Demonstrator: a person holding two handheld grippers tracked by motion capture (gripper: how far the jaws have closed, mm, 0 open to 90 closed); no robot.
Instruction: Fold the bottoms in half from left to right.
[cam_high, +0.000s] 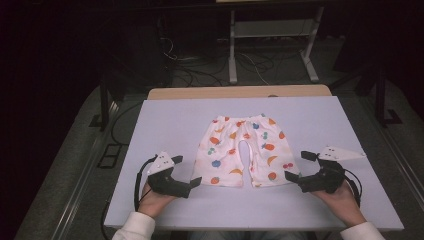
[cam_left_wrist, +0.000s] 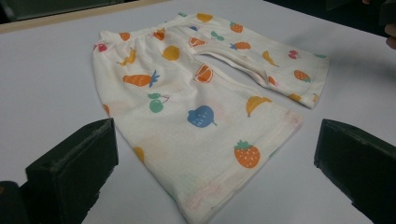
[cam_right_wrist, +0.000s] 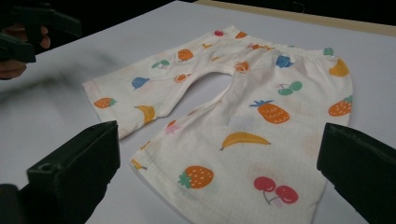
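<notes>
Lying flat: shorts (cam_high: 243, 150) | between left gripper (cam_high: 186, 171) | right gripper (cam_high: 300, 166)

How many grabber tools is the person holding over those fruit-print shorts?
2. The left gripper sits at the hem of one leg of the shorts; the right gripper sits at the hem of the other leg. Both have their jaws apart.

From my station I see a pale blue-grey table top (cam_high: 165, 125) lit brightly at the frame's centre, a wooden edge (cam_high: 240, 92) behind it. Beyond, at upper centre, a white metal stand (cam_high: 272, 45) and loose cables (cam_high: 200, 70) lie on a dim floor.
</notes>
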